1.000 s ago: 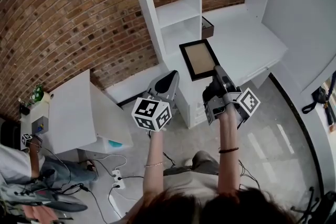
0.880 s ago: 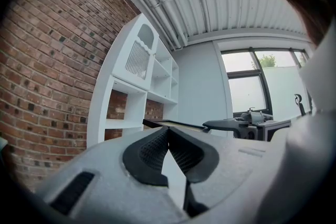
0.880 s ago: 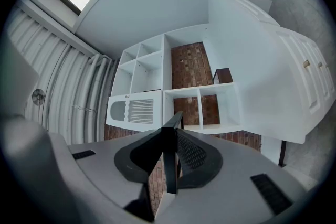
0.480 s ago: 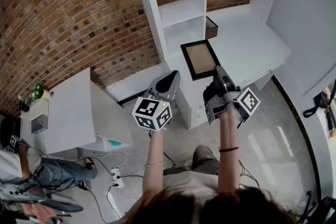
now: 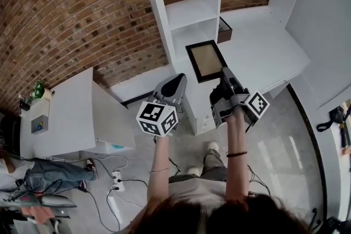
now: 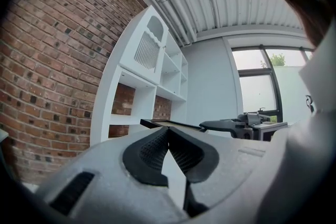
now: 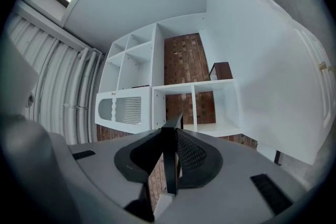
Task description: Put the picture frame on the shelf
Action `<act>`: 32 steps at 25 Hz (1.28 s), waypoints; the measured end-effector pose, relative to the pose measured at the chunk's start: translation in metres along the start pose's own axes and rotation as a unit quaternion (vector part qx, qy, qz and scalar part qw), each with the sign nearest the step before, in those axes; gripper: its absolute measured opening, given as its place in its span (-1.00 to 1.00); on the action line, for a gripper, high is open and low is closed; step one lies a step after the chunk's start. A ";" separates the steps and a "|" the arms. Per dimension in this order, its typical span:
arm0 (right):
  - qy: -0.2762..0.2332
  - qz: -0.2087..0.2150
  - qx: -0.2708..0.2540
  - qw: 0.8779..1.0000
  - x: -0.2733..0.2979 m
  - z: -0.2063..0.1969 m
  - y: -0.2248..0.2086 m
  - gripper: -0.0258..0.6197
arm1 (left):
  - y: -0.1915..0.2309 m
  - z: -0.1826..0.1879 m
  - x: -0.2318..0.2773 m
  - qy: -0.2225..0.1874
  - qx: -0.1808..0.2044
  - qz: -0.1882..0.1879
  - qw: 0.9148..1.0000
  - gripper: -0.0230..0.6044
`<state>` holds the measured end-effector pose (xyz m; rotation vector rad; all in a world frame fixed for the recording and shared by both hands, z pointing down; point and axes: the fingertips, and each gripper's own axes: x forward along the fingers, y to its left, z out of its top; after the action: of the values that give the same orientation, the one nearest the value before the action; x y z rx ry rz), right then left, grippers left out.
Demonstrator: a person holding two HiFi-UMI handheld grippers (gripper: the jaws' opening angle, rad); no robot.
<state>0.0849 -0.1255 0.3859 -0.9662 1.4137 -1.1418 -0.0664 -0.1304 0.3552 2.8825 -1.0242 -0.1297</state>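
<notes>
The picture frame (image 5: 205, 60), black with a tan panel, is held flat in the air in front of the white shelf unit (image 5: 186, 11). My right gripper (image 5: 224, 72) is shut on the frame's near right edge. In the right gripper view that frame (image 7: 169, 157) stands edge-on between the pads, with the shelf unit's open compartments (image 7: 202, 107) beyond. My left gripper (image 5: 179, 79) hangs just left of the frame, shut with nothing in it. In the left gripper view the frame (image 6: 168, 123) and the right gripper (image 6: 236, 125) show past my left gripper (image 6: 168, 129).
A small dark box (image 5: 224, 29) sits on the white desk top (image 5: 263, 52) beside the shelf unit. A brick wall (image 5: 71, 13) runs behind. A low white cabinet (image 5: 71, 112) stands at the left, with cables and a power strip (image 5: 118, 178) on the floor.
Both grippers and the frame keep nearly the same pose. The view has shifted a little towards the shelf, and the holder's feet now show. The person at lower left has moved further left.
</notes>
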 end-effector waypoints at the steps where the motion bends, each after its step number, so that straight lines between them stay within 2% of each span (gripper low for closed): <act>1: 0.004 0.000 0.002 1.000 0.007 0.002 -0.001 -0.69 | 0.004 0.000 0.004 0.000 0.000 0.004 1.000 -0.89; 24: 0.114 -0.044 0.012 0.992 0.104 0.047 -0.051 -0.69 | 0.048 -0.018 0.081 -0.017 -0.037 0.112 0.993 -0.89; 32: 0.145 -0.049 0.010 0.988 0.124 0.051 -0.064 -0.69 | 0.054 -0.032 0.098 -0.016 -0.045 0.131 0.990 -0.89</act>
<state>0.1164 -0.2665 0.4200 -0.8882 1.5946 -1.4121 -0.0214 -0.2323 0.3876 2.6454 -1.3523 -0.1998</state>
